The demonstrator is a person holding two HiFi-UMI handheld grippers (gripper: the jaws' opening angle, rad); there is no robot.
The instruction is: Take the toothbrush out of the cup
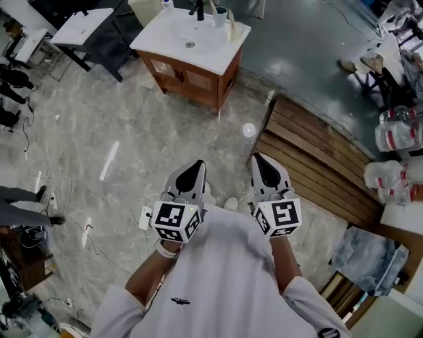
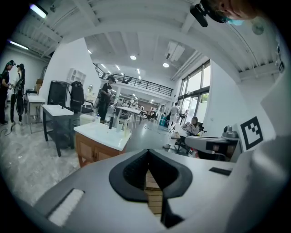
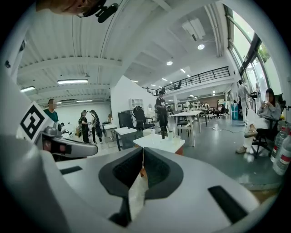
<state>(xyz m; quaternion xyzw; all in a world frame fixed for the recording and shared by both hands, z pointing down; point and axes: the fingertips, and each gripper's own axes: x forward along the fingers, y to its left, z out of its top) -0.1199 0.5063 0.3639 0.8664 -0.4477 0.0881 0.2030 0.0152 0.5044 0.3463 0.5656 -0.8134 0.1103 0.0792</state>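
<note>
The cup (image 1: 221, 16) stands at the far edge of the white worktop (image 1: 198, 58), just right of the black tap (image 1: 197, 9). That is well away from the person. The toothbrush is too small to pick out at this range. The worktop tops a wooden cabinet (image 1: 192, 79) with a basin (image 1: 190, 39) sunk in its middle.

A broad stretch of marble floor (image 1: 132, 138) lies between cabinet and person. To the right it runs up against a slatted wooden deck (image 1: 317, 168). Cables (image 1: 56, 191) trail along its left side, and a small white box (image 1: 145, 216) lies near the person's feet. A dark table (image 1: 82, 28) stands just left of the cabinet, with a narrow gap between them. Bagged goods (image 1: 396, 135) are heaped beyond the deck.

Both tongs are held close in front of the chest, side by side and apart from each other. The left tongs (image 1: 195, 166) are pressed together with nothing in them. The right tongs (image 1: 262, 160) meet at the tips and are likewise empty.

Only the head view shows the floor layout and the basin. The gripper views look level across the hall instead. They show standing people (image 3: 88, 125), a balcony rail (image 3: 200, 75), tall windows (image 3: 254, 54) and a seated person (image 3: 266, 116). They also show the worktop side-on, at about the height of the tongs' tips.
</note>
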